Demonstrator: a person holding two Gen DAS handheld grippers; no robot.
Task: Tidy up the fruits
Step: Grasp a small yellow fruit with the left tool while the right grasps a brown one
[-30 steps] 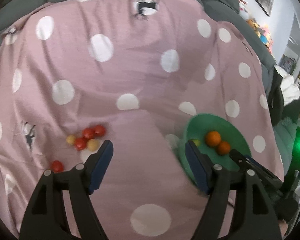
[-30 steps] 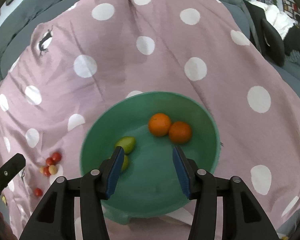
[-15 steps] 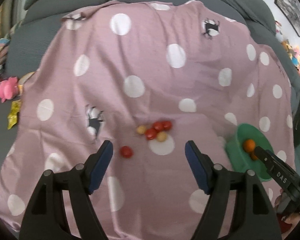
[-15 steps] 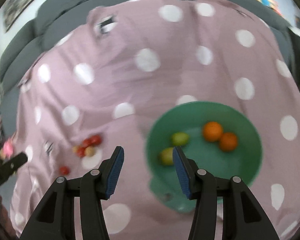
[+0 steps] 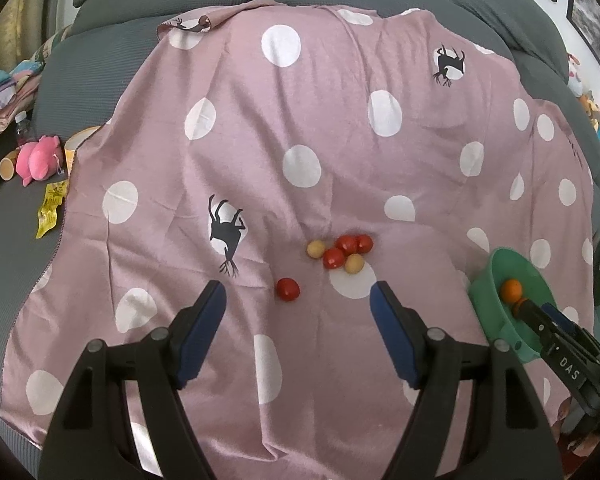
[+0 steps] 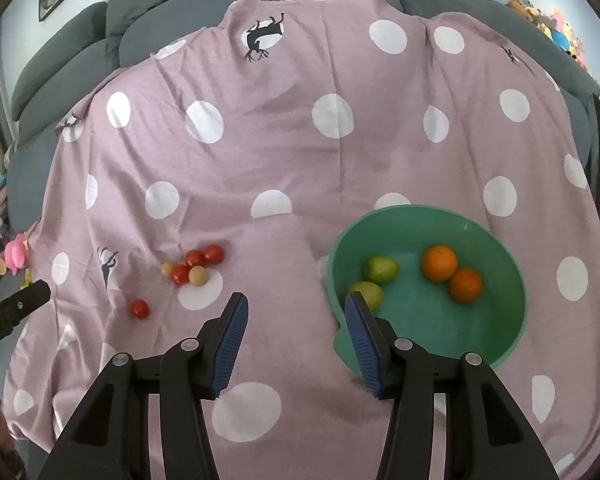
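Both claws, left gripper and right gripper, hung open and empty. The lone cherry tomato looked small, soft, slippery; best pinched gently across its middle.

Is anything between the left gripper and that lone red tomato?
Nothing visible. The left gripper is open, and the lone red tomato lies on bare cloth just ahead, apart from the cluster.

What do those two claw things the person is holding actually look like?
Both are matte black plastic frames that fork into two fingers. The left gripper and right gripper each carry ribbed blue pads on the inner faces, with round silver bolts at the joints. White letters reading DAS mark the right one's side. No cables or sleeves are visible.
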